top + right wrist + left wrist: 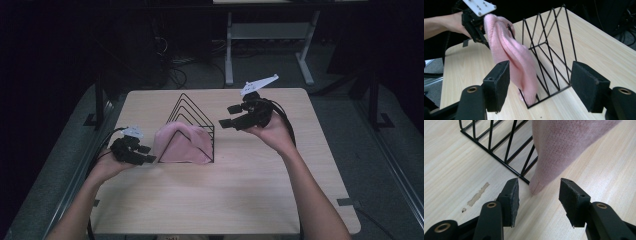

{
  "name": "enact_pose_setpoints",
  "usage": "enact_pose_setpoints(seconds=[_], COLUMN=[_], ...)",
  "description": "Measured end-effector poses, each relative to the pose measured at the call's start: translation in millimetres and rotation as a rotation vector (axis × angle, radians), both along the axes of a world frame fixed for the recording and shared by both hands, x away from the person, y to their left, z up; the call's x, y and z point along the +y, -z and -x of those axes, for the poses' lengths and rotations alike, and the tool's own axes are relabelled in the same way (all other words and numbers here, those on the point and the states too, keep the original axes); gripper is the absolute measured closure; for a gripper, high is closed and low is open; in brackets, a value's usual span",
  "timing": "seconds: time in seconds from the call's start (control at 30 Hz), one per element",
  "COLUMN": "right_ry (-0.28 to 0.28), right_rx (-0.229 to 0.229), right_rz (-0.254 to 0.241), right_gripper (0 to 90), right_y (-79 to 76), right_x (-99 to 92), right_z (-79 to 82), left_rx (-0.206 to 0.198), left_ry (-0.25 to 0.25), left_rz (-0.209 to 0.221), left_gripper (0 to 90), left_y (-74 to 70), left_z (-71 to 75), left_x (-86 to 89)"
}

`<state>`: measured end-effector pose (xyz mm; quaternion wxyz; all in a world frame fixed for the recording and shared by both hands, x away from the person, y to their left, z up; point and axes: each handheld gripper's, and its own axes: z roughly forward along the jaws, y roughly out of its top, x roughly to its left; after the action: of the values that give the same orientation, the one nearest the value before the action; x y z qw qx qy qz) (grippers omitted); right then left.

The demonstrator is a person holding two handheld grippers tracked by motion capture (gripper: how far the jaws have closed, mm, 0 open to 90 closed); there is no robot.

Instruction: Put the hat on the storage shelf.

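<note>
Pink knitted cloth [181,144] draped over black triangular wire rack [192,111] on pale wooden worktop [230,195]. Left tongs [145,154] released just beside rack; right tongs [228,116] released, near rack.

The left gripper [537,195] points down at the light wooden bench [454,170]. Its two black jaws stand apart, with bare bench between the pads and nothing pressed by them. A pink knitted cloth [559,150] hangs down from the top of the view; its lower tip rests on the bench just ahead of the jaws. A black wire rack [499,147] stands on the bench beside the cloth. A scuff mark [477,194] lies on the bench near one jaw.
</note>
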<state>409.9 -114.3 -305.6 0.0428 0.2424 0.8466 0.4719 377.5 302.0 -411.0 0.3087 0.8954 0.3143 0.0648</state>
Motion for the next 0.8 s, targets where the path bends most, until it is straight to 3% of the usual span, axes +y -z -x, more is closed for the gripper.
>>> enact_pose_setpoints(seconds=[0.8], right_ry=[0.120], right_rx=[0.030], right_rz=[0.005], right_gripper=[28.8], right_y=[19.1], right_x=[-56.0], right_z=[13.2], left_rx=[-0.013], left_ry=[-0.018], left_rz=[0.026], left_gripper=[40.9], left_y=[-9.2], left_z=[6.9], left_x=[8.4])
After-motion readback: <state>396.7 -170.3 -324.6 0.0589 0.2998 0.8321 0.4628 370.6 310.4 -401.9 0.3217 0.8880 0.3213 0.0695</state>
